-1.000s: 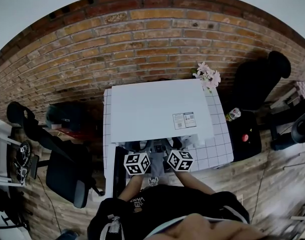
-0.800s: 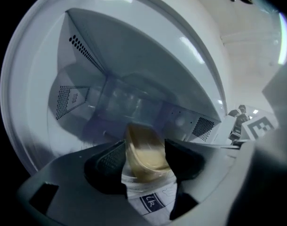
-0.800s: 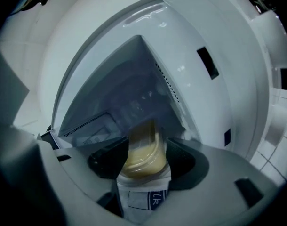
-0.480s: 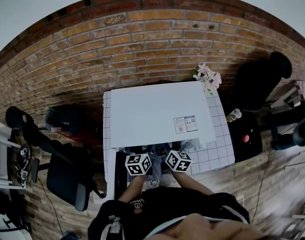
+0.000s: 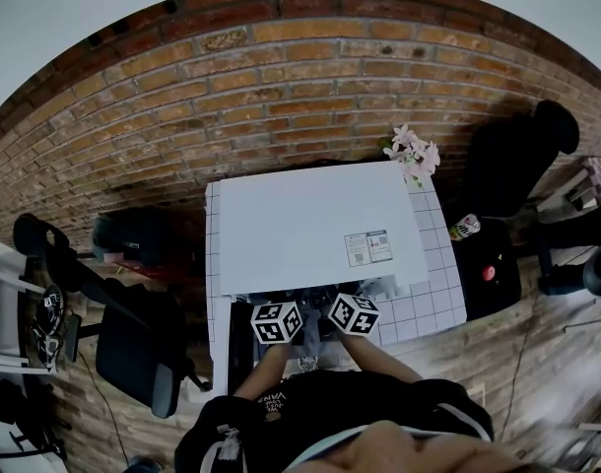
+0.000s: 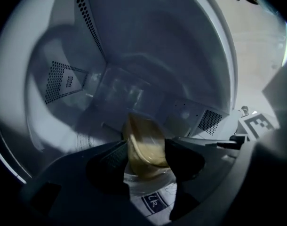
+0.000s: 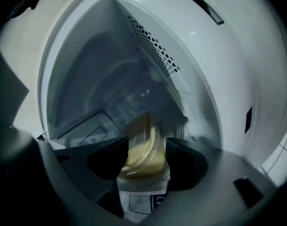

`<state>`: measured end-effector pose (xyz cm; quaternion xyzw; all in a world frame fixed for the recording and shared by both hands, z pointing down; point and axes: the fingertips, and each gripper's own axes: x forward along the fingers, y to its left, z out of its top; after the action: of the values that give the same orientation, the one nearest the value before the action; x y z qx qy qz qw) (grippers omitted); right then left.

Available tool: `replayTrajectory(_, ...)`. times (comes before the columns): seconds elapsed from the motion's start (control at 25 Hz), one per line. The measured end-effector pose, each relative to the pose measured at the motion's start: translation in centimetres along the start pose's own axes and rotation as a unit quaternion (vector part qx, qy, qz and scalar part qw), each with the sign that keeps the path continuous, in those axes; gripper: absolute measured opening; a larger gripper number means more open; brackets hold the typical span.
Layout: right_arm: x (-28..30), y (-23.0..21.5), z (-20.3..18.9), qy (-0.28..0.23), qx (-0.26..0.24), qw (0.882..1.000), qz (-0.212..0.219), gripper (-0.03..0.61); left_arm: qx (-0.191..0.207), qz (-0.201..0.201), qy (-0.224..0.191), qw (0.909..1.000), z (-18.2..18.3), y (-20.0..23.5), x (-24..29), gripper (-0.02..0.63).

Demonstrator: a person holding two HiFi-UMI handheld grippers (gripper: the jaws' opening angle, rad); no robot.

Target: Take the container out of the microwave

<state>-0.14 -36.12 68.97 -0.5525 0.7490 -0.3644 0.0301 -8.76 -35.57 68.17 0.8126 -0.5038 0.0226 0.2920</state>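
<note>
The white microwave [image 5: 315, 227] stands on a white tiled table [image 5: 434, 294], and both grippers reach into its open front. In the head view only their marker cubes show, the left gripper [image 5: 278, 321] beside the right gripper [image 5: 354, 314]. In the left gripper view, a clear plastic container [image 6: 144, 147] with pale yellow contents sits tilted between the dark jaws of my left gripper [image 6: 146, 157], which press on its sides. The right gripper view shows the same container [image 7: 142, 147] clamped in my right gripper [image 7: 143, 158], above a printed label, with the grey cavity walls behind.
Pink flowers [image 5: 411, 152] and a bottle [image 5: 463, 227] stand at the table's right side. A black chair [image 5: 133, 348] is on the left and a black stool [image 5: 488, 269] on the right. A brick wall rises behind. A dark panel [image 5: 237, 348] hangs at the microwave's front left.
The head view has drifted slightly. The two marker cubes sit a little closer to the microwave's front edge than a second ago.
</note>
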Motion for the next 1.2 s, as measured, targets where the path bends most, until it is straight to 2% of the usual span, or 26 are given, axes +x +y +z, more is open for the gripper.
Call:
replayTrajectory(0.32, 0.1, 0.4, -0.1, 0.006, -0.021, 1.000, 0.009, 0.212, -0.009, -0.003, -0.006, 0.9999, -0.2, 0.0, 0.1, 0.238)
replayTrajectory(1.2, -3.1, 1.4, -0.1, 0.009, -0.013, 1.000, 0.026, 0.206, -0.012, -0.005, -0.024, 0.9996, 0.0, -2.0, -2.3, 0.225)
